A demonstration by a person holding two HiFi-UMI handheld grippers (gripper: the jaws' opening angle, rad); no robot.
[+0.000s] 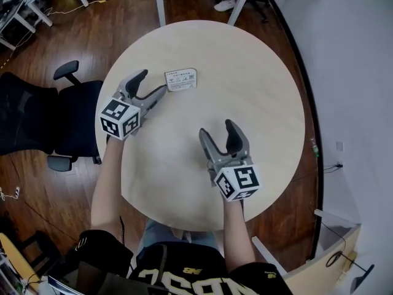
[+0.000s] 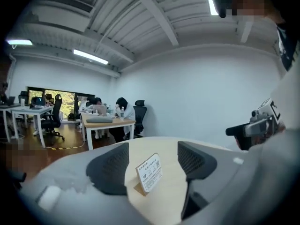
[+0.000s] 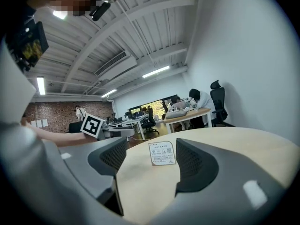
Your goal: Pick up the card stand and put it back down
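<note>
Card stand (image 1: 181, 79), a small white printed card on a little wooden foot, is standing on the round pale wooden table (image 1: 264, 85), at about 11 o'clock on the tabletop. A black office chair (image 1: 37, 118) is sitting on the dark wood floor (image 1: 92, 23), out past the table's 9 o'clock edge. Next, the grey left gripper (image 1: 153, 82) is hovering near 10 o'clock and pointing toward 1 o'clock, at the card stand. Its jaws are gaping wide and squeezing nothing. The card stand is showing just ahead of their tips. The grey right gripper (image 1: 216, 128) is hanging near the table's middle, pointing toward 12 o'clock. Its jaws are spread apart too, holding nothing, and the card stand is well away from them.
</note>
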